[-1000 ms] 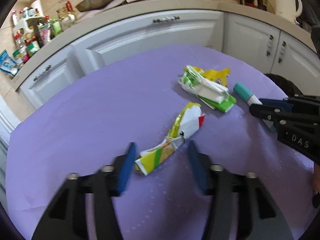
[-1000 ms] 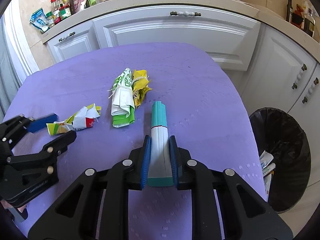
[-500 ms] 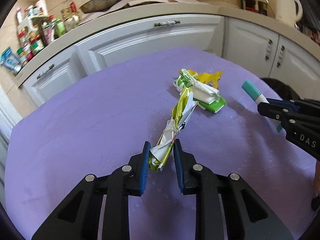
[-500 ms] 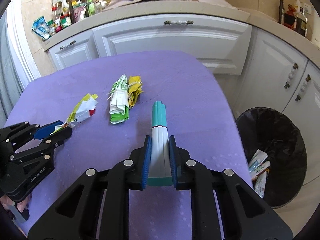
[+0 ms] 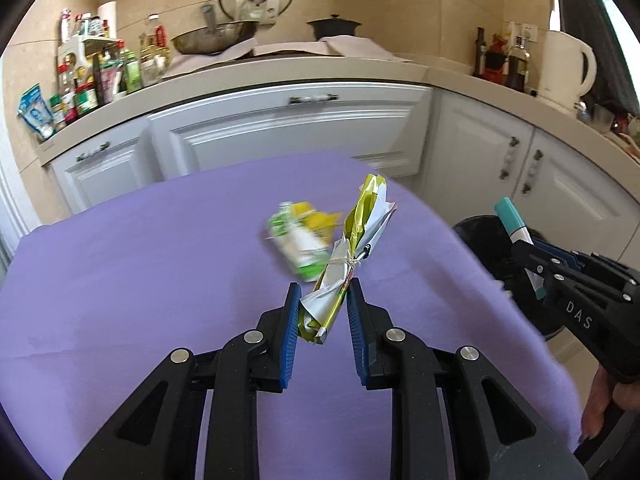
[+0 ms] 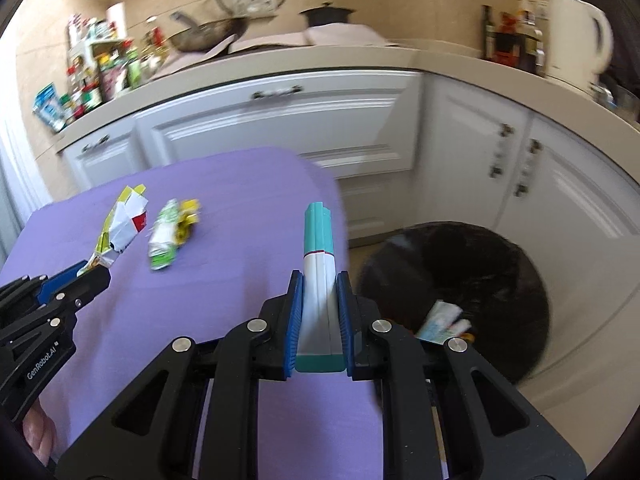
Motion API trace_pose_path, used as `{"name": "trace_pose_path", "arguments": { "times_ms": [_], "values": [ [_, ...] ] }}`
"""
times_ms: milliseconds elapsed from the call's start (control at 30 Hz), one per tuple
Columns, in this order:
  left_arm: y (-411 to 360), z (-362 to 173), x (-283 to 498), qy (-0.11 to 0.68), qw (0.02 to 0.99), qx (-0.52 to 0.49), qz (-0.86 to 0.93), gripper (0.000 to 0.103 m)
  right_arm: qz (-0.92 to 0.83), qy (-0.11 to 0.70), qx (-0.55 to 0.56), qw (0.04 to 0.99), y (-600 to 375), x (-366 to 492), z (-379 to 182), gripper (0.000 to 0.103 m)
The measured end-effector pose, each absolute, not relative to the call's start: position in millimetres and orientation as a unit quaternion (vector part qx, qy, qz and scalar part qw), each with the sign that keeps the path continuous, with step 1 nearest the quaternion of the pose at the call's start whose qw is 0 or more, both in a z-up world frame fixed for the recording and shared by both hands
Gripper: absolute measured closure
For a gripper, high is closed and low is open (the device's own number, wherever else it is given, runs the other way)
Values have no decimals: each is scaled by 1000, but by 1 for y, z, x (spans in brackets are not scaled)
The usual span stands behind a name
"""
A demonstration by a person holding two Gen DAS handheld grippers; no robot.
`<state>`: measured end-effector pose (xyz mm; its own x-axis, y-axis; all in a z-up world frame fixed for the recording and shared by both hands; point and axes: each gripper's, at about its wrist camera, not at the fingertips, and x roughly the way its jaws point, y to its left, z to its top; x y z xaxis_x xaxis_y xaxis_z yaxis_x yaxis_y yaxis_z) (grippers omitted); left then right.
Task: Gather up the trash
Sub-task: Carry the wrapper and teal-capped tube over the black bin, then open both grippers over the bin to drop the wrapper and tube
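two tools are both clamped: the left tool [image 5: 322, 312] on a crumpled wrapper [image 5: 352, 248], the right tool [image 6: 319, 312] on a teal-capped tube [image 6: 318, 276], above the purple bench [image 5: 140, 264], black bin [image 6: 480, 264] right.

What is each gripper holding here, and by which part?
Left gripper: crumpled wrapper, by its lower end. Right gripper: teal-and-white tube, by its flat crimped end.

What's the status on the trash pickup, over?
Left gripper shut on yellow wrapper, right gripper shut on teal tube. Green wrapper on the purple table. Bin open, path clear.
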<state>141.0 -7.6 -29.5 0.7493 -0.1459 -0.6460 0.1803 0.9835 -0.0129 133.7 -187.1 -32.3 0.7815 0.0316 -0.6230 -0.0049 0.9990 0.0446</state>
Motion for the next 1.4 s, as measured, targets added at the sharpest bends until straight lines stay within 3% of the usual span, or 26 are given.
{"name": "trace_pose_path", "arguments": {
  "times_ms": [533,1067,1133,1167,1200,1400],
  "values": [
    [-126,-28,155,339,928,44,-149,78,-97,301,48,947,-298,116,-32,86],
    [-182,-40,169,344,924,65,-157,77,-127,298,61,944,-339,122,-46,84],
    [-186,-42,171,343,924,70,-157,71,-130,298,66,943,-343,124,-49,79],
    [-189,-42,172,343,923,73,-157,68,-129,302,69,942,-346,125,-50,71],
    [-190,-43,172,344,923,73,-157,61,-130,303,72,941,-348,126,-51,67],
    [-191,-45,175,347,923,73,-148,50,-140,299,77,941,-352,123,-51,66]
  ]
}}
